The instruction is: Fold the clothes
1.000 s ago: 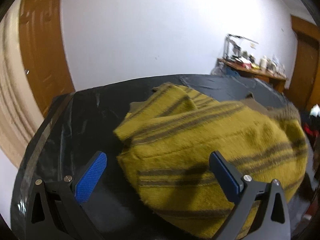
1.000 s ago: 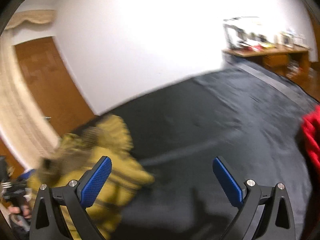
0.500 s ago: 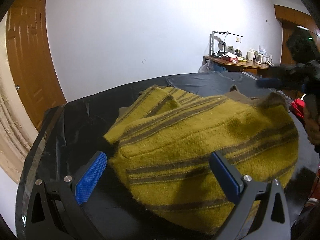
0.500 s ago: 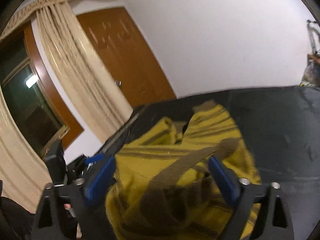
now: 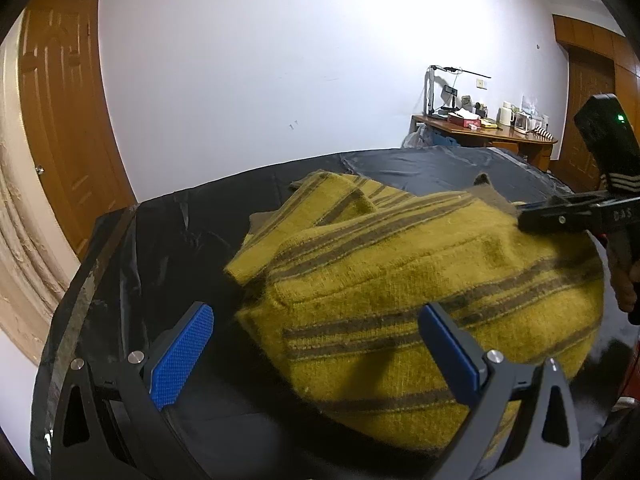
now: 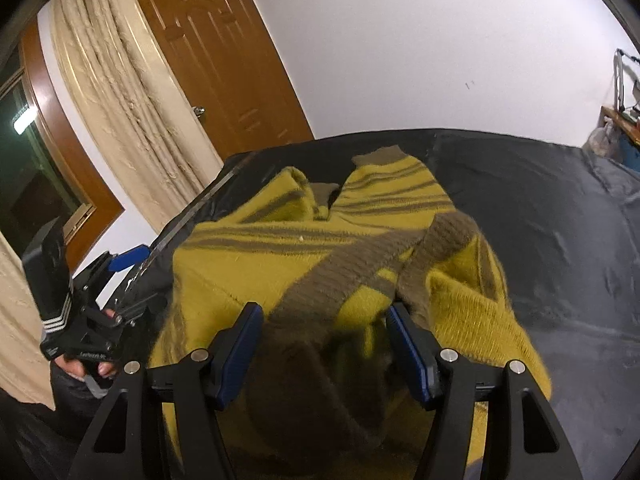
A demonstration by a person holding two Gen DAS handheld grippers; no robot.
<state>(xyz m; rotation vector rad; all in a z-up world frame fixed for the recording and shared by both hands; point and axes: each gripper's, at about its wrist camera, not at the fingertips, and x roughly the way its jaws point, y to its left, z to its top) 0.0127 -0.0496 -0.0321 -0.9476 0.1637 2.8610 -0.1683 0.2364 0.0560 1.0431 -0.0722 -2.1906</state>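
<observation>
A mustard-yellow sweater with dark stripes [image 5: 420,280] lies bunched on a black-covered table [image 5: 168,248]. My left gripper [image 5: 316,344] is open over the sweater's near edge, holding nothing. My right gripper [image 6: 326,344] has its jaws partly closed around the sweater's olive-brown ribbed hem [image 6: 344,276], with the rest of the sweater [image 6: 256,256] spread beyond it. The right gripper's body also shows at the right of the left wrist view [image 5: 576,216]. The left gripper also shows in the right wrist view [image 6: 96,320].
A wooden door [image 5: 68,120] and a beige curtain [image 6: 120,100] stand to the left. A wooden desk with small items [image 5: 484,132] is at the back right by the white wall. The black table cover [image 6: 560,208] stretches to the right.
My right gripper swung left from bare table to the sweater and narrowed its jaws around the ribbed hem. My left gripper stayed open and barely moved.
</observation>
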